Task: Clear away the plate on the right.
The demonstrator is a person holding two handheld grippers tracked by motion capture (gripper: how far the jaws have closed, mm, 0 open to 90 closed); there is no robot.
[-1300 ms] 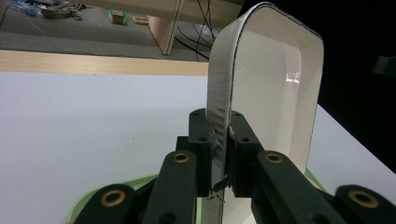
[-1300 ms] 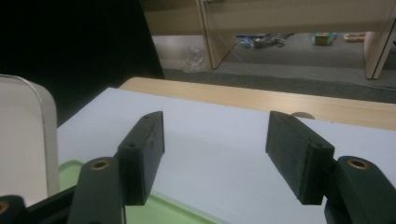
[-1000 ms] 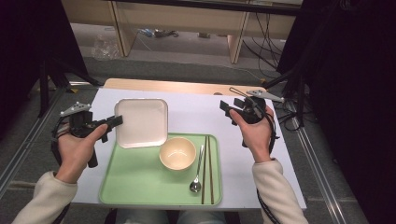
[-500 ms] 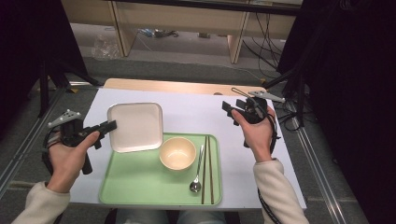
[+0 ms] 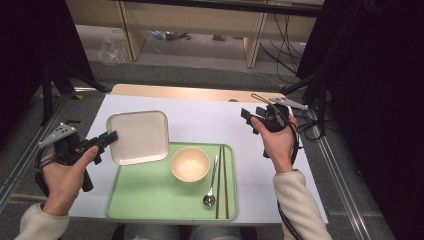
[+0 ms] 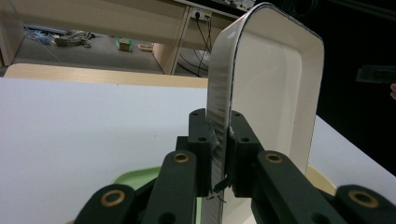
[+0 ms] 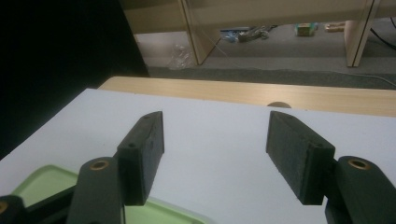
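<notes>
My left gripper [image 5: 106, 140] is shut on the left rim of a square cream plate [image 5: 137, 137], which hangs over the far left corner of the green tray [image 5: 150, 200]. In the left gripper view the black pads [image 6: 201, 144] pinch the plate's rim [image 6: 219, 116] from both sides, and the plate's inside [image 6: 275, 93] fills the right. On the tray sit a cream bowl [image 5: 190, 164], a spoon [image 5: 211, 187] and chopsticks [image 5: 223, 180]. My right gripper [image 5: 251, 120] is held above the white table to the right of the tray; it [image 7: 215, 154] is open with nothing between its jaws.
The white table top [image 5: 210, 120] has a wooden strip [image 5: 190, 92] along its far edge. Cables and a dark stand [image 5: 320, 85] lie off the right side. A metal rail [image 5: 25, 160] runs along the left. The tray's corner [image 7: 42, 186] lies below the right gripper's left jaw.
My left hand has carried the plate to the left and a little toward the person. The right hand has stayed where it was.
</notes>
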